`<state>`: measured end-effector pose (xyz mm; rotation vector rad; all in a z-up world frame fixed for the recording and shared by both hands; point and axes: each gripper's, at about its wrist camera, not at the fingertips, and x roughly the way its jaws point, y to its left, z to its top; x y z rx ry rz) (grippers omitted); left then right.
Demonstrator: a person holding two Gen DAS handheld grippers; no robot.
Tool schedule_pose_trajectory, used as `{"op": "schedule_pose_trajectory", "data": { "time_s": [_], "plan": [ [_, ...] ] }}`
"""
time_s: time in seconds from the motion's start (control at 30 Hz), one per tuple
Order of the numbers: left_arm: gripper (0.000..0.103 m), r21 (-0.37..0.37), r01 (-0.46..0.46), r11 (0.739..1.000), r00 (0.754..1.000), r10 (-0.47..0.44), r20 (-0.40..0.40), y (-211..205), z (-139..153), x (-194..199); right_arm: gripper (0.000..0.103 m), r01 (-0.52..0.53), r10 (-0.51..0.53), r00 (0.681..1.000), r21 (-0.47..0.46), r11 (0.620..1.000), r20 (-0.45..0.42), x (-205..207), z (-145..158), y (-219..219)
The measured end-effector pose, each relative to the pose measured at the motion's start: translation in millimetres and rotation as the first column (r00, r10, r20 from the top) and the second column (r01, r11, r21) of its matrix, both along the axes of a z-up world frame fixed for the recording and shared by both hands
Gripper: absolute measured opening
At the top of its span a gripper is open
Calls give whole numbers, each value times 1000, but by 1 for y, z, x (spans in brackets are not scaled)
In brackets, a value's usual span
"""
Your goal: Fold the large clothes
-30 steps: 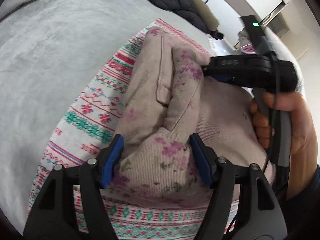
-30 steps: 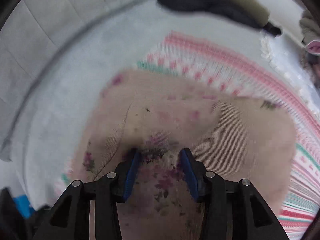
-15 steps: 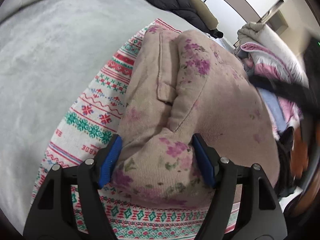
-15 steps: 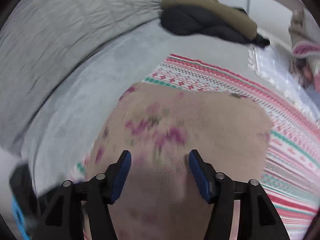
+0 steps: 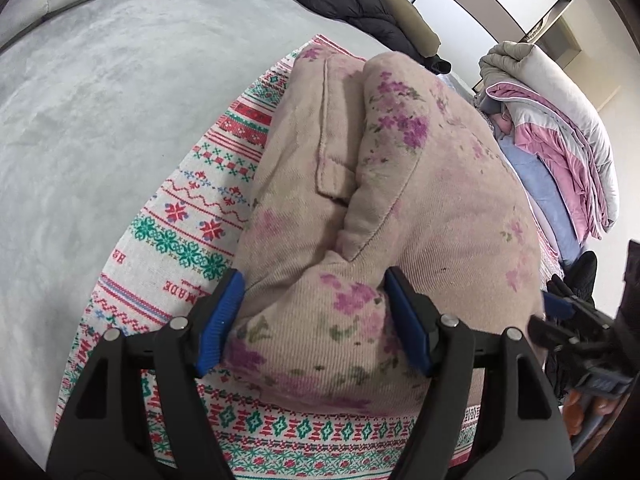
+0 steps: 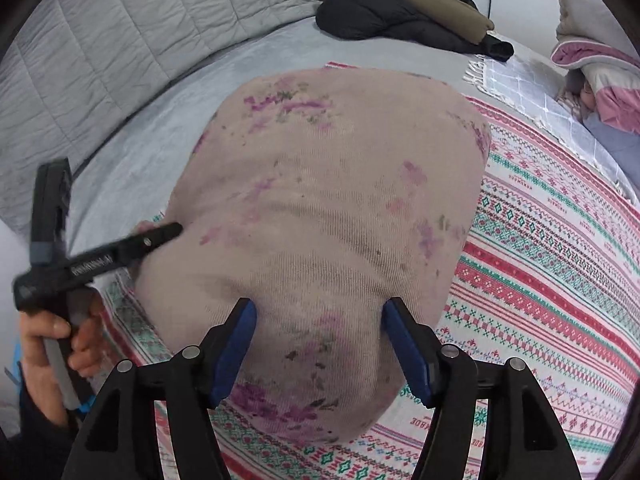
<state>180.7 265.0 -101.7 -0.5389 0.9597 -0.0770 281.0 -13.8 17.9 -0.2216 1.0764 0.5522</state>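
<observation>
Grey bed cover (image 5: 100,128) carries a striped patterned cloth (image 5: 188,220) with mirrored "MADE" lettering (image 5: 180,290); the folded beige floral garment (image 5: 400,200) lies on it. Left gripper (image 5: 316,320) straddles the garment's near edge, pads apart, whether they press is unclear. Right gripper (image 6: 320,344) is opening with the garment between its pads; no brand legible on either tool.

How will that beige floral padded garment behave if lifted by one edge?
The beige floral garment is probably floppy: its folded layers bulge and sag in soft curves. It looks thick and padded, so likely bulky rather than heavy. The ribbed weave should grip well, but the loose top flap may unfold.
</observation>
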Motion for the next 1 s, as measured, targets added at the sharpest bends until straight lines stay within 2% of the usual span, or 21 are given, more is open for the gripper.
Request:
{"op": "schedule_pose_trajectory", "data": {
  "time_s": [0.13, 0.17, 0.2, 0.27, 0.3, 0.33, 0.4, 0.47, 0.53, 0.63, 0.7, 0.87, 0.93, 1.0],
  "plan": [
    [77, 20, -6, 1000, 1000, 6, -1, -3, 1, 1, 70, 24, -25, 1000, 37, 999, 17, -1, -11, -9],
    [79, 15, -12, 1000, 1000, 12, -2, -2, 0, 1, 70, 28, -29, 999, 35, 999, 20, -2, -11, -8],
    [86, -4, -26, 1000, 1000, 26, -1, 2, 0, 1, 70, 37, -38, 999, 34, 999, 18, -2, -10, -9],
    [88, -128, -17, 992, 1000, 16, -7, 15, -2, 1, 71, 58, -59, 998, 45, 997, 12, -5, -7, -12],
    [88, -205, -24, 978, 1000, 22, -12, 24, -3, -2, 74, 68, -69, 998, 64, 996, 14, -7, -3, -17],
    [88, -287, -41, 957, 999, 39, -13, 35, -2, -6, 82, 76, -78, 997, 96, 992, 19, -8, 2, -23],
    [88, -378, -68, 923, 997, 74, 1, 50, 3, -20, 84, 131, -128, 991, 182, 975, -26, -9, 9, -42],
    [88, -393, -71, 917, 995, 92, 33, 59, 12, -35, 85, 178, -169, 984, 264, 948, -57, -18, 17, -60],
    [88, -399, -72, 914, 994, 100, 48, 64, 16, -44, 85, 175, -169, 985, 293, 940, -46, -28, 20, -69],
    [88, -494, -79, 866, 994, 105, 24, 69, 5, -50, 85, 148, -144, 989, 325, 934, -37, -44, 14, -80],
    [88, -531, -81, 843, 995, 96, 2, 65, -2, -46, 85, 158, -148, 987, 366, 917, -54, -47, 7, -90],
    [91, -529, -96, 843, 995, 101, -20, 57, -10, -41, 85, 242, -183, 970, 528, 814, -163, -44, -14, -119],
    [94, -527, -103, 844, 995, 92, -47, 51, -17, -38, 85, 259, -183, 965, 554, 791, -189, -42, -23, -126],
    [95, -524, -113, 844, 992, 67, -107, 44, -31, -36, 85, 273, -180, 960, 576, 770, -214, -39, -31, -132]
  ]
}}
